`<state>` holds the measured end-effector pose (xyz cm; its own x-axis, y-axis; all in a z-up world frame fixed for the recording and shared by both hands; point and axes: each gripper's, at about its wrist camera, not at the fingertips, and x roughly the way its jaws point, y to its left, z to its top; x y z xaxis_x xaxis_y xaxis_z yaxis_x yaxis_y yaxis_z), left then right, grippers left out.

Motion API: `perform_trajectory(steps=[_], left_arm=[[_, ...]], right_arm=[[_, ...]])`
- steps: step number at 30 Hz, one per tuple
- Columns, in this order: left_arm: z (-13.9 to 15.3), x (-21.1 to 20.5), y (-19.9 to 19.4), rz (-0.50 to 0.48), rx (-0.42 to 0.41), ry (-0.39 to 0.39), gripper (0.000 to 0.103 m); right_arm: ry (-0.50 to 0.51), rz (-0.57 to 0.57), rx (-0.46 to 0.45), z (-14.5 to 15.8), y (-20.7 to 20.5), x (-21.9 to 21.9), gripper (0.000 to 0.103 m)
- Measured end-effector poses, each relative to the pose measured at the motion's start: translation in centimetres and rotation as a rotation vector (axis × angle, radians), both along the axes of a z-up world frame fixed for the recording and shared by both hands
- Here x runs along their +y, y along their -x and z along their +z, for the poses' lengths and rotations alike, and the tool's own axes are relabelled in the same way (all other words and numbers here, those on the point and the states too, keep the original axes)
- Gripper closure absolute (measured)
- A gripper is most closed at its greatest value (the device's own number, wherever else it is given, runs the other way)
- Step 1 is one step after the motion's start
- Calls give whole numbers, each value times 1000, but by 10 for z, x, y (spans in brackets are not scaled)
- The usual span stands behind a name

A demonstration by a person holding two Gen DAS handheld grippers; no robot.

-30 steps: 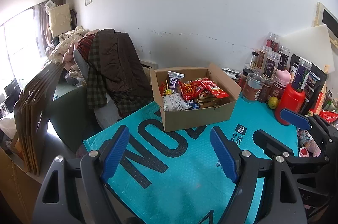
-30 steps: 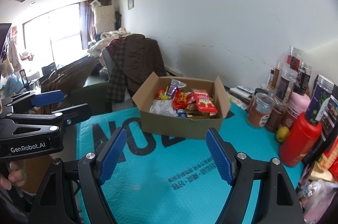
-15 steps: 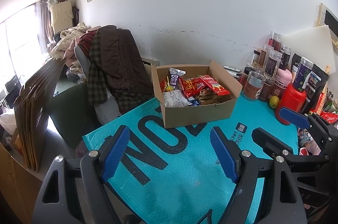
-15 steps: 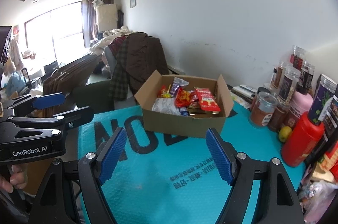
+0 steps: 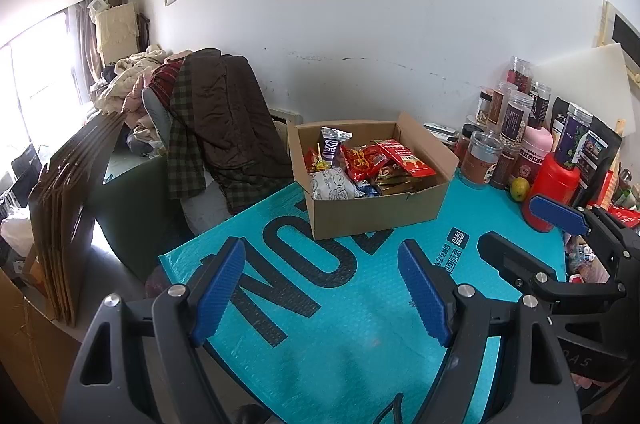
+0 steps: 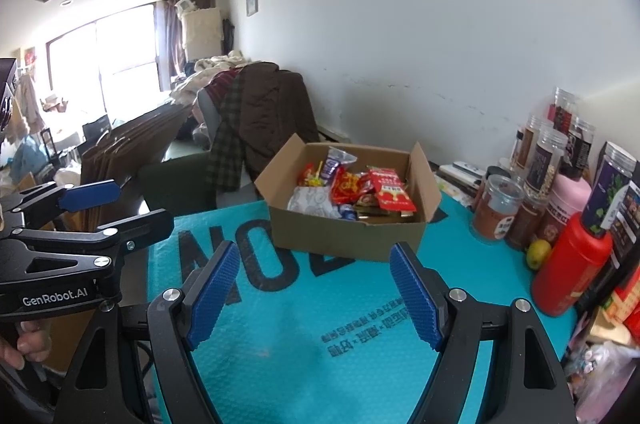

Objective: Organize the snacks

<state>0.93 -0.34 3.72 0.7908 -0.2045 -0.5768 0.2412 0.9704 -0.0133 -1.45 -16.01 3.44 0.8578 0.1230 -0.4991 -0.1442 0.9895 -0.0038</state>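
An open cardboard box [image 5: 376, 214] [image 6: 344, 236] stands on a teal mat [image 5: 340, 344] [image 6: 320, 344] at the far side. It holds several snack packets: red bags [image 5: 404, 159] [image 6: 390, 189], a white bag [image 5: 332, 183] [image 6: 310, 201] and a purple packet [image 5: 332, 145]. My left gripper [image 5: 320, 294] is open and empty above the mat, short of the box. My right gripper [image 6: 314, 294] is open and empty, also short of the box. The right gripper also shows in the left wrist view [image 5: 528, 236], and the left gripper in the right wrist view [image 6: 116, 207].
Several jars [image 5: 480, 159] [image 6: 496, 209], a red bottle [image 5: 554, 187] [image 6: 572, 268], a pink bottle [image 6: 568, 201] and a small yellow-green fruit [image 5: 519, 188] [image 6: 538, 254] crowd the mat's right side. A chair draped with clothes [image 5: 216, 115] [image 6: 260, 119] stands beyond the table's left edge, next to flattened cardboard [image 5: 68, 207].
Both grippers have drawn back and risen slightly; the box sits a little higher and farther in both views. Both stay open and empty.
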Motion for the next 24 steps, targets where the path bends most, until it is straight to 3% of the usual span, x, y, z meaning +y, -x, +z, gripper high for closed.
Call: perform_trajectory(steps=[24], left_arm=[[-2,-7,3,-2,-9,-45,24]], right_arm=[[4,-14,20,-4,-4,-4,25]])
